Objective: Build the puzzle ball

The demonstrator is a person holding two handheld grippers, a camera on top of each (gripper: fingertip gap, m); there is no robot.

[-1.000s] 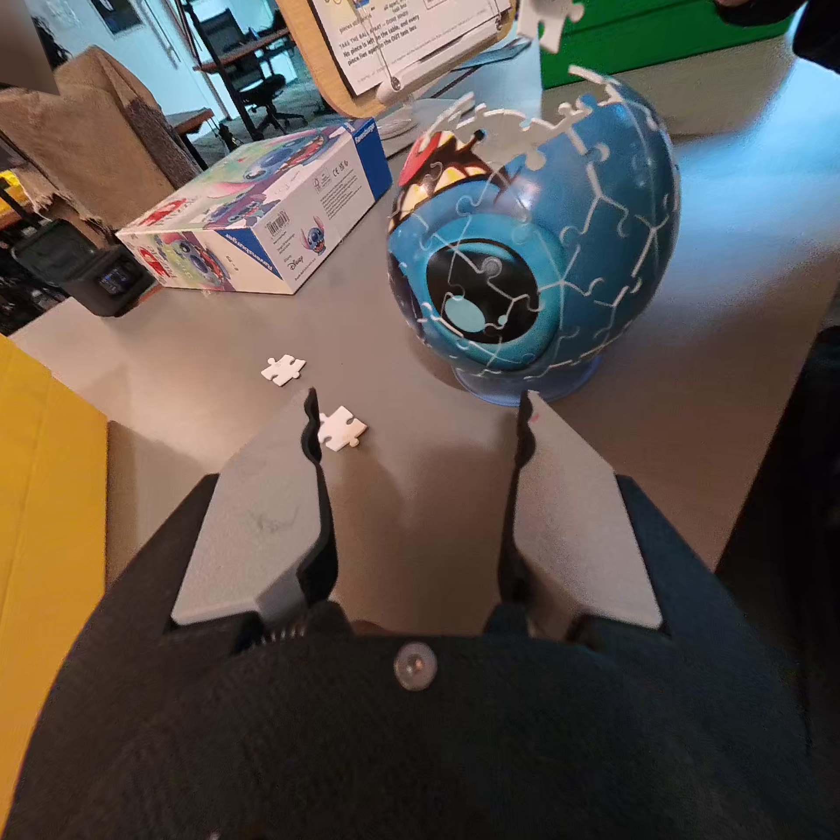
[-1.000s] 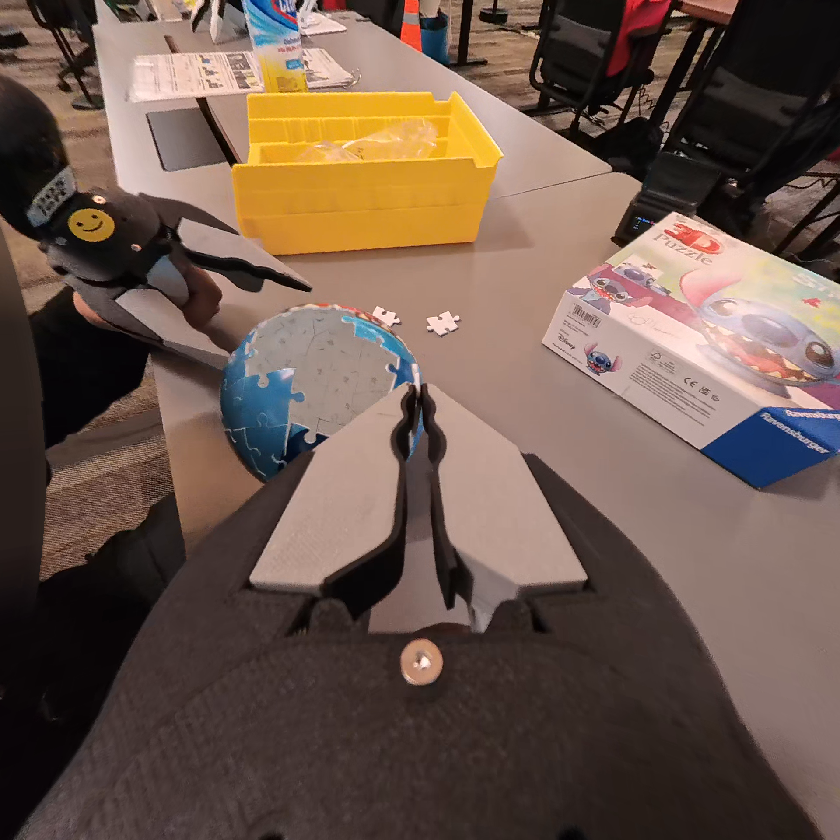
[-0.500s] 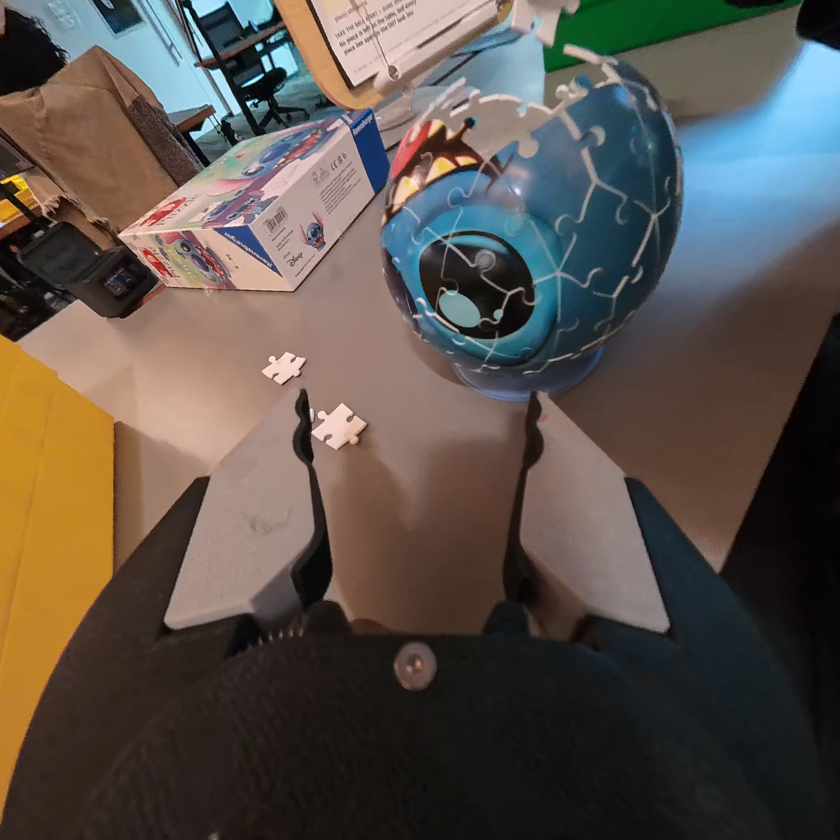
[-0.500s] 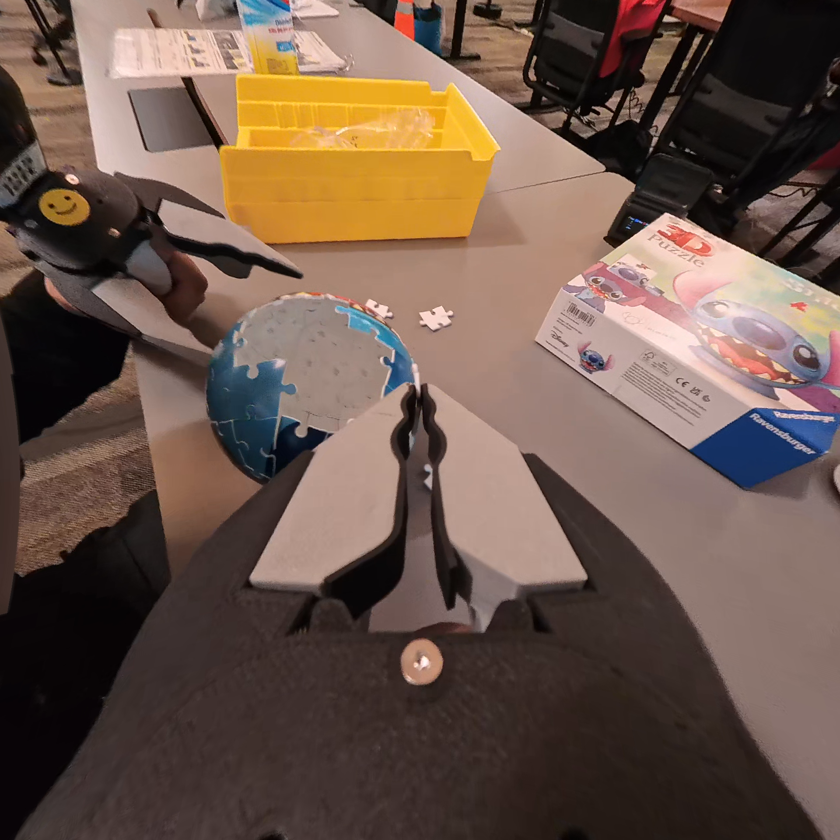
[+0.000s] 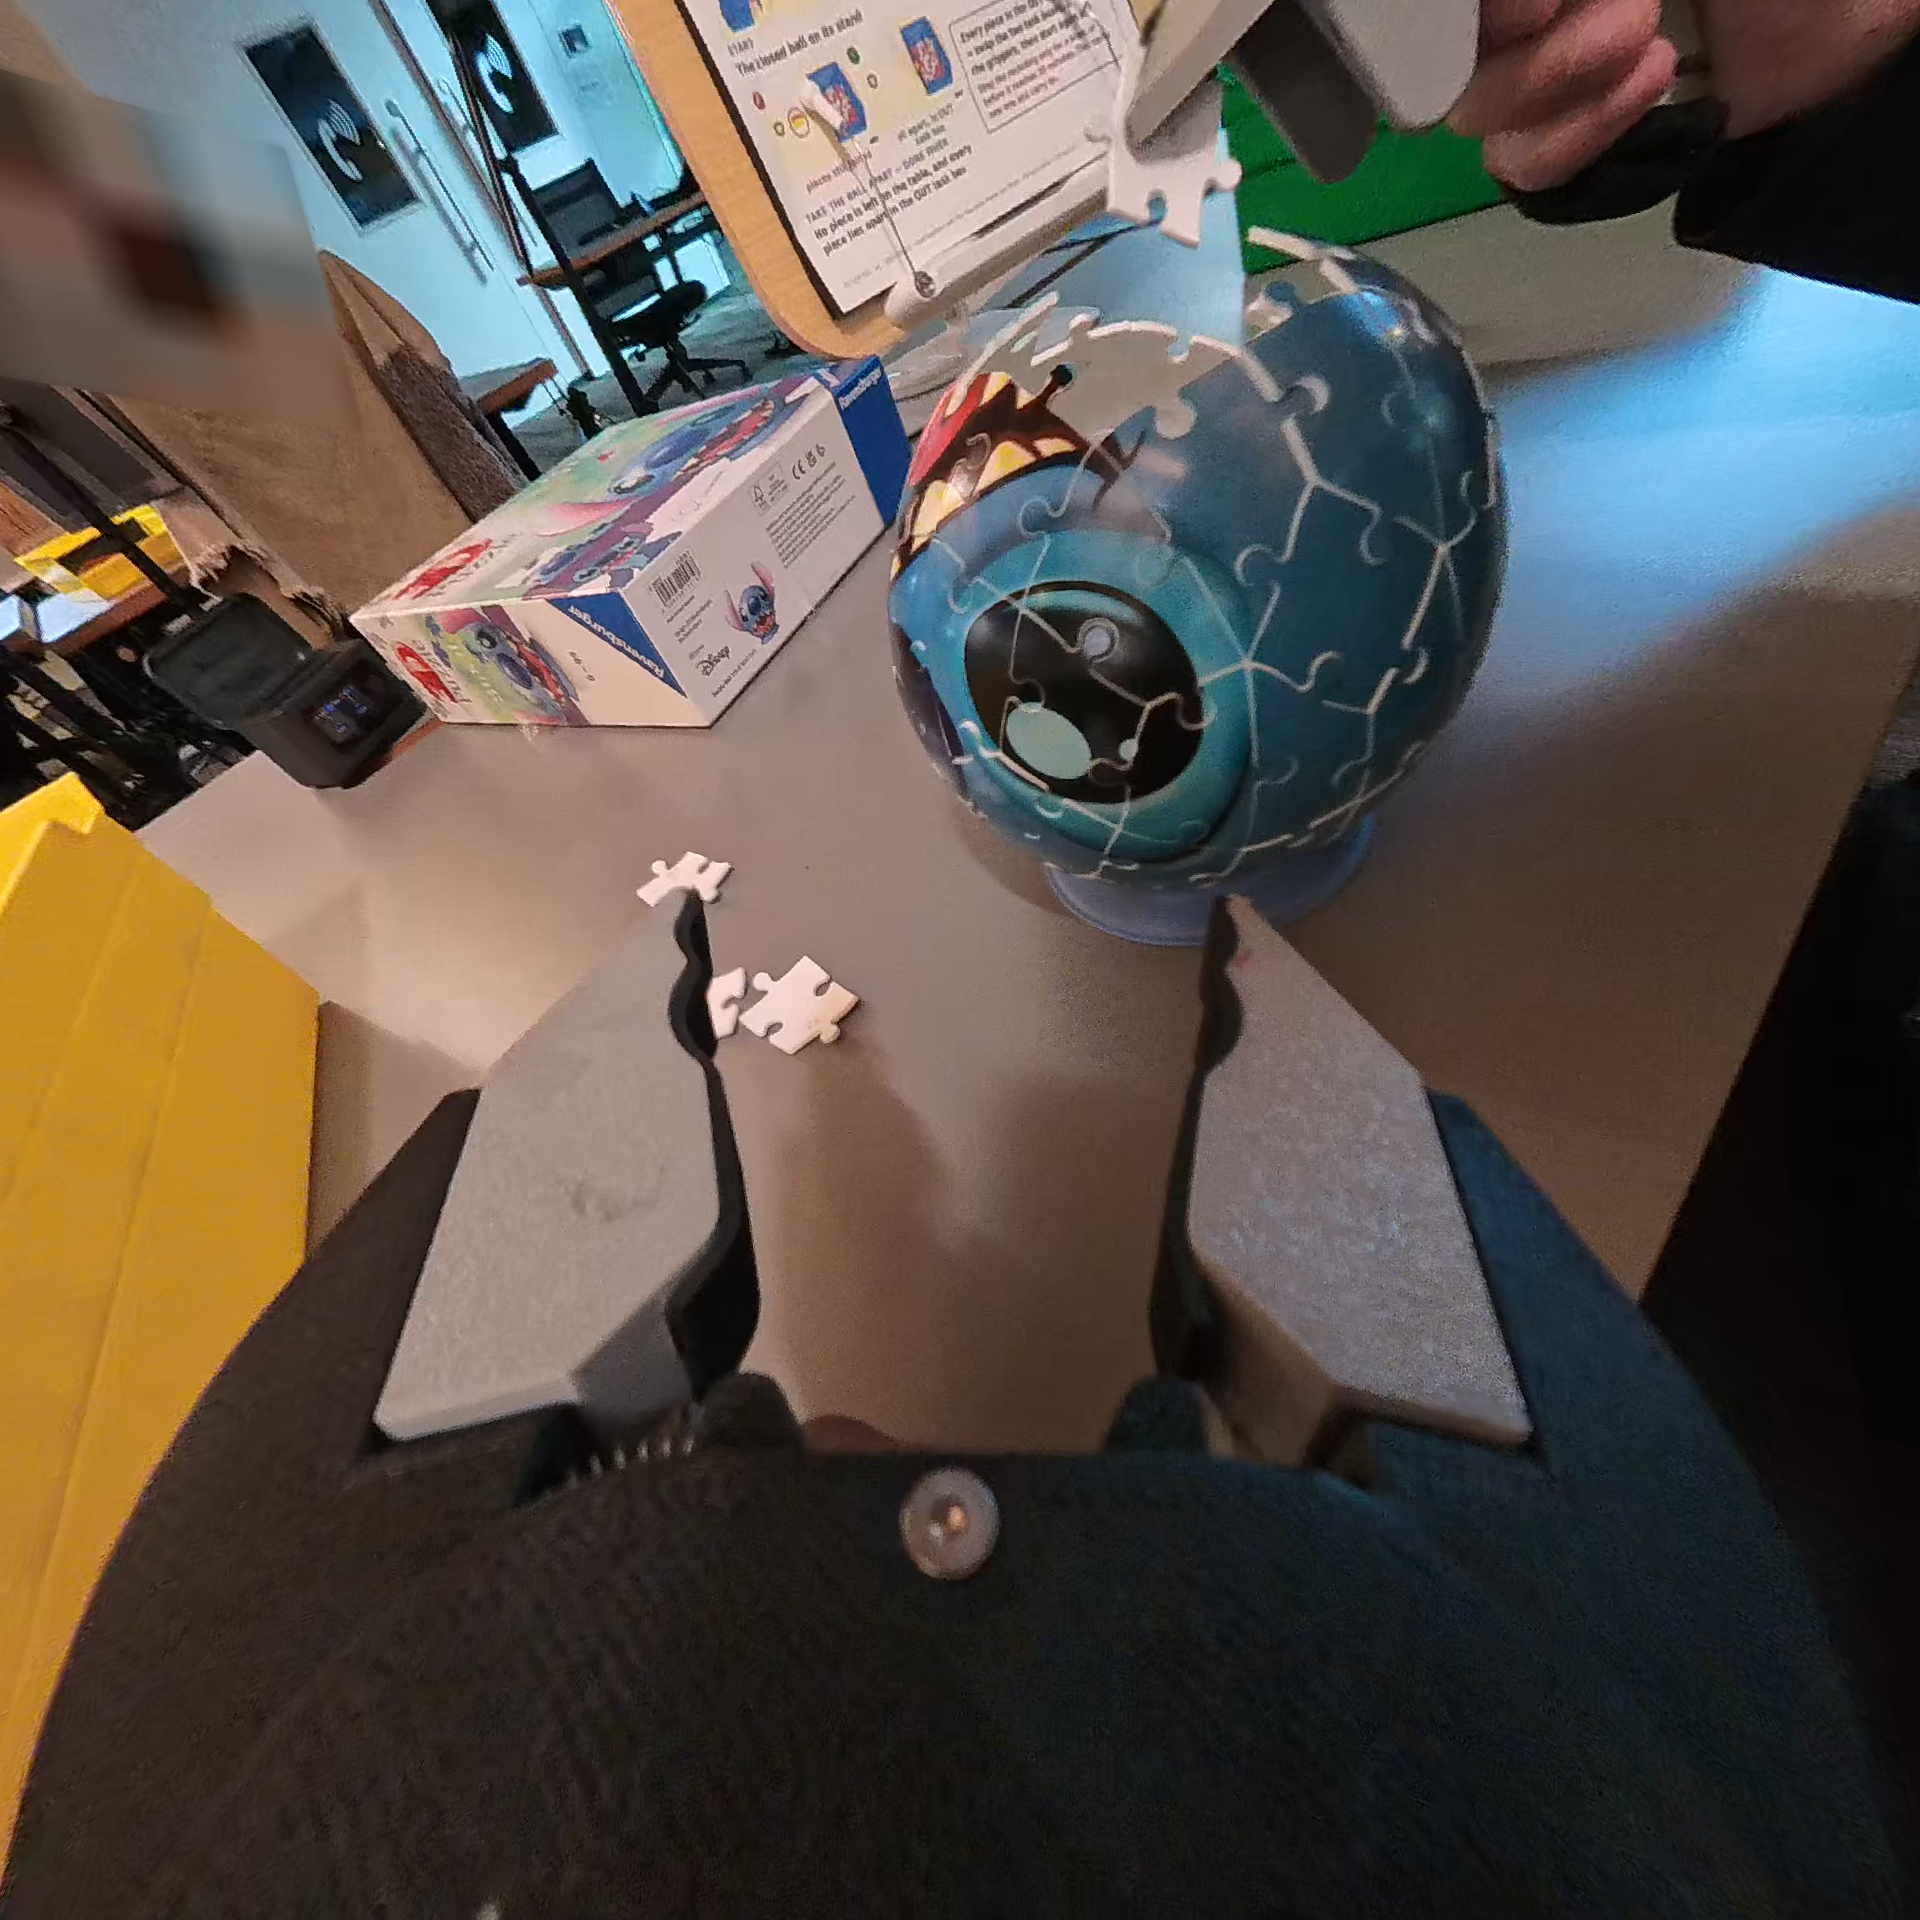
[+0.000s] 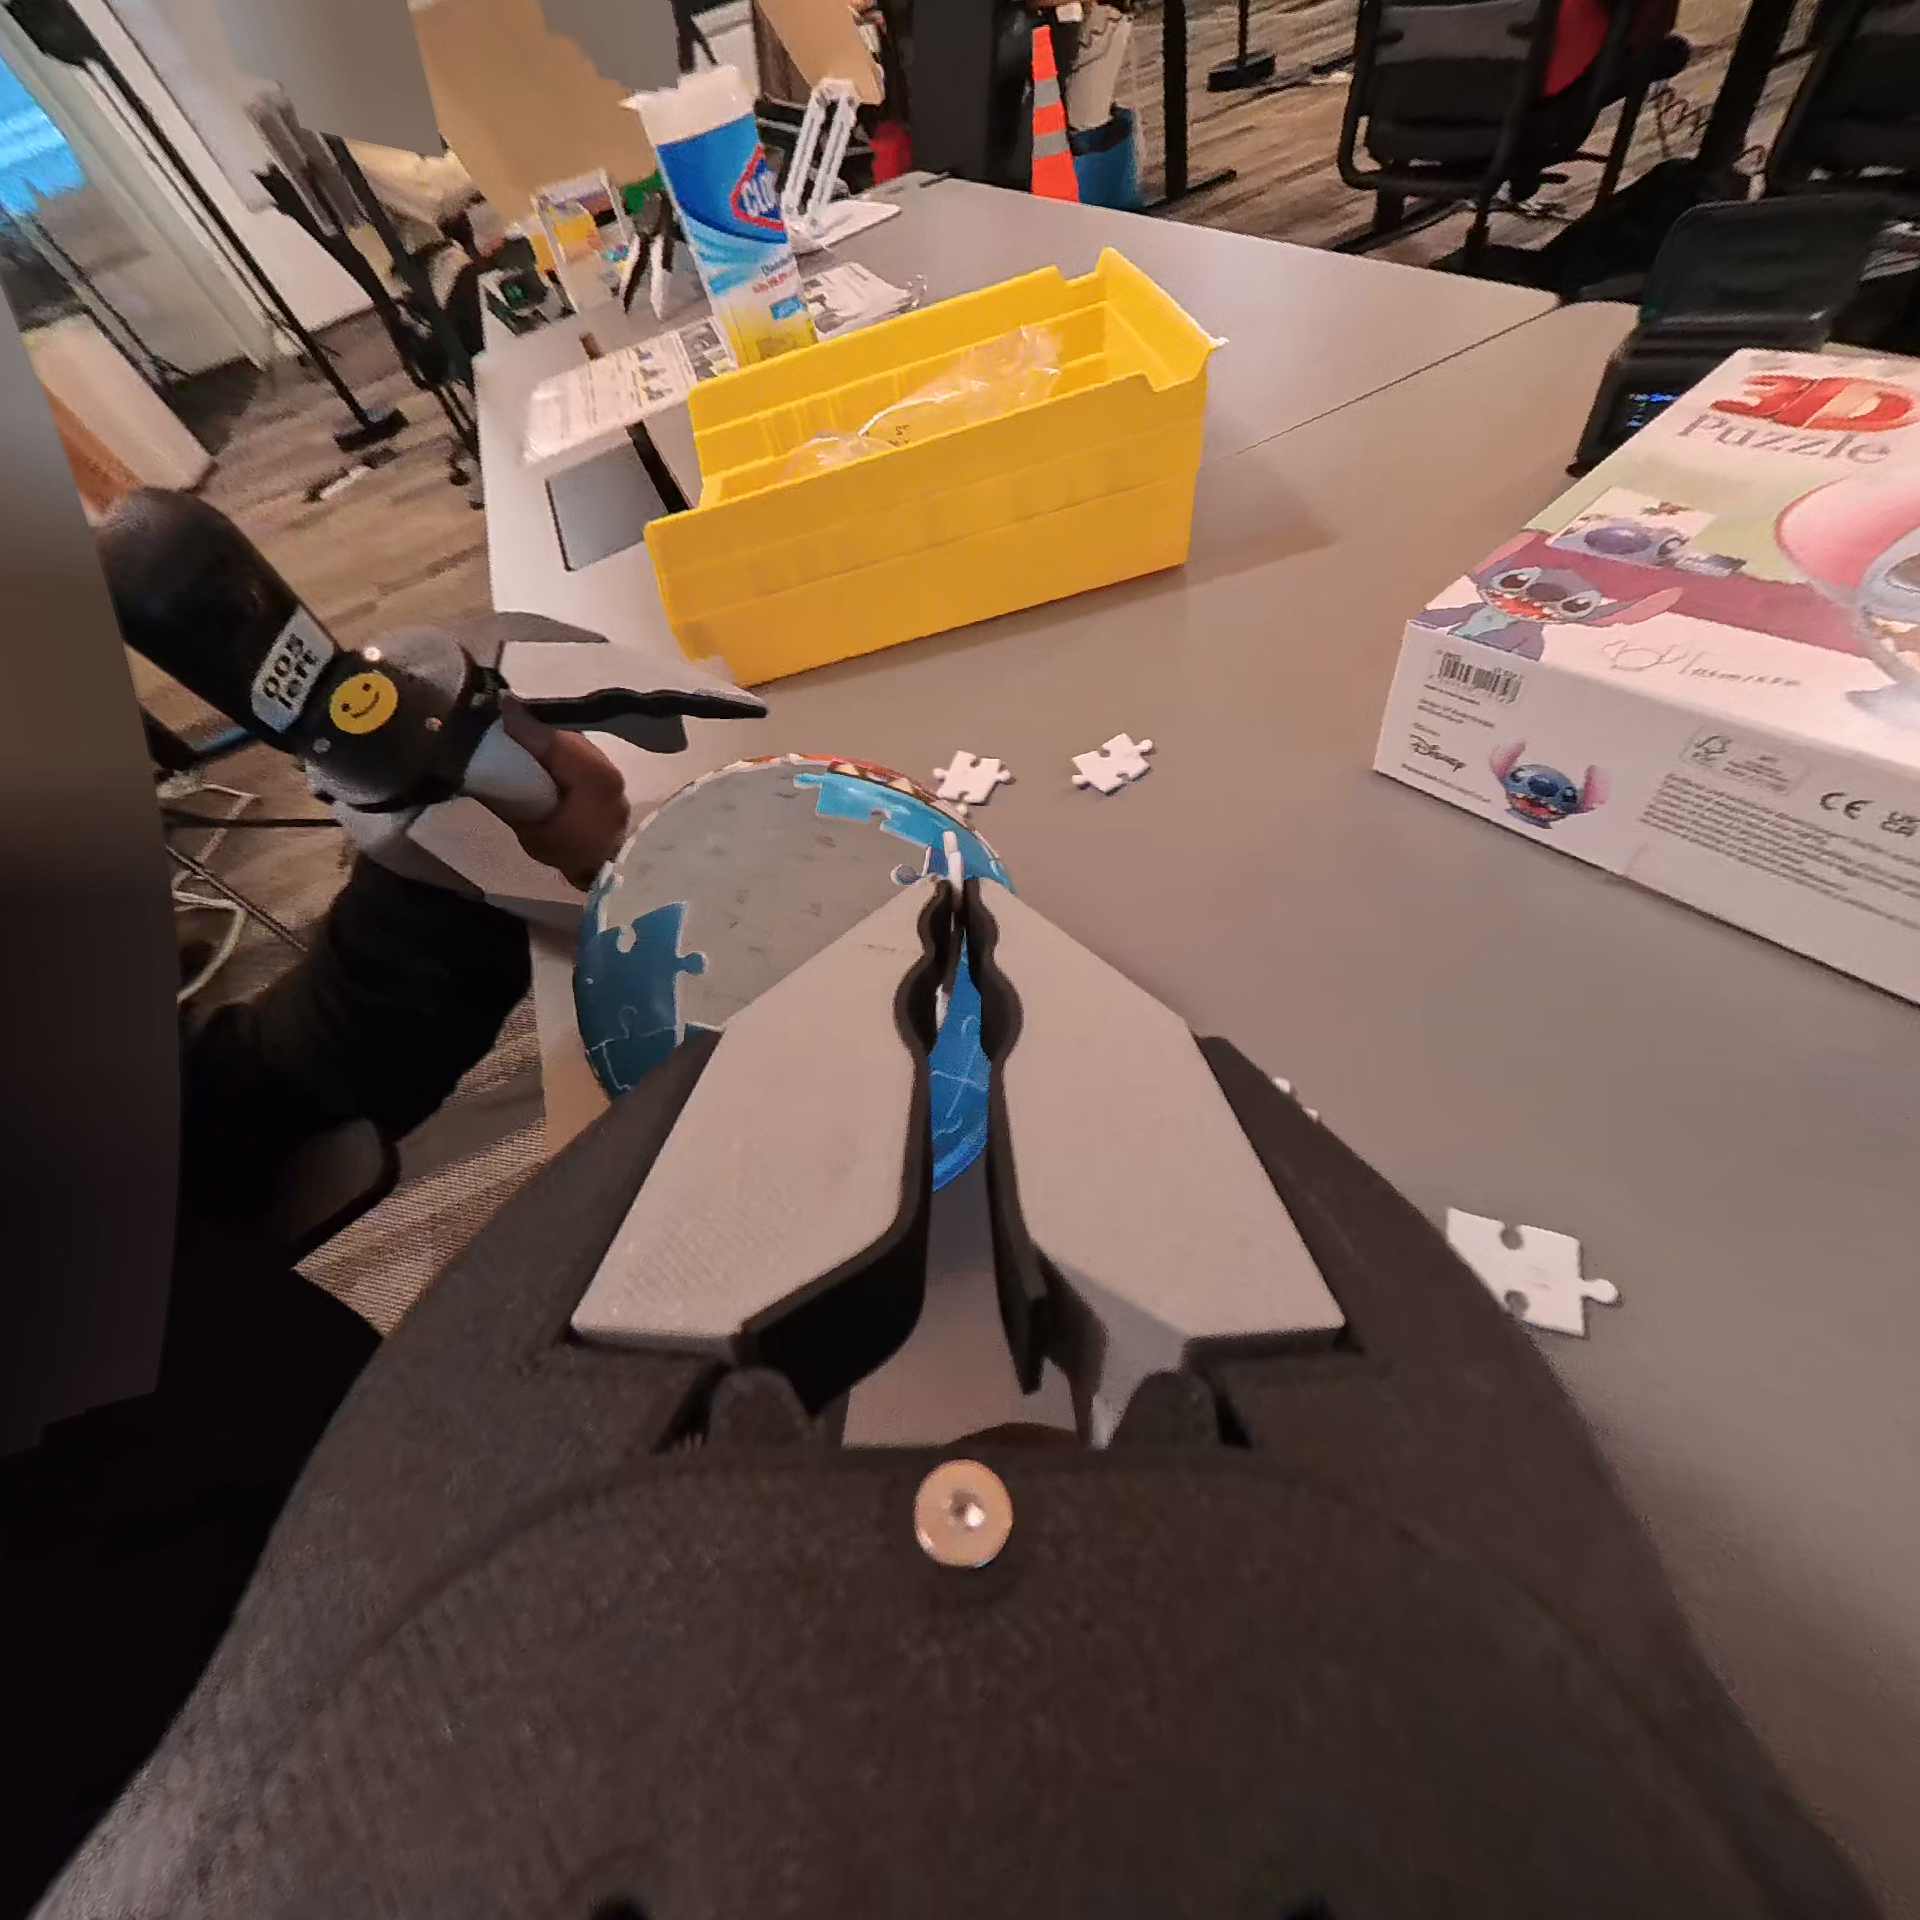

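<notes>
The blue puzzle ball (image 5: pixel 1195 623) stands on a blue ring stand (image 5: pixel 1205 899) on the grey table; its top is open with a jagged white edge. In the right wrist view I look into the ball (image 6: pixel 748 904) from above. My right gripper (image 6: pixel 956 894) is shut on a white puzzle piece (image 6: pixel 951 857) just above the open rim; the left wrist view shows this piece (image 5: pixel 1164 182) above the ball. My left gripper (image 5: pixel 956 914) is open and empty, just in front of the ball. Two loose pieces (image 5: pixel 800 1003) lie by its left finger.
The puzzle box (image 6: pixel 1683 707) lies at the right, a yellow bin (image 6: pixel 935 499) behind the ball, a wipes canister (image 6: pixel 738 239) farther back. Loose pieces lie on the table (image 6: pixel 1112 764) (image 6: pixel 1527 1283). An instruction board (image 5: pixel 914 135) stands behind the ball. The table edge runs left of the ball. Left tips to right tips: about 15 centimetres.
My right gripper has risen and shifted with the piece, now over the ball's open rim. My left gripper stays open and has barely moved.
</notes>
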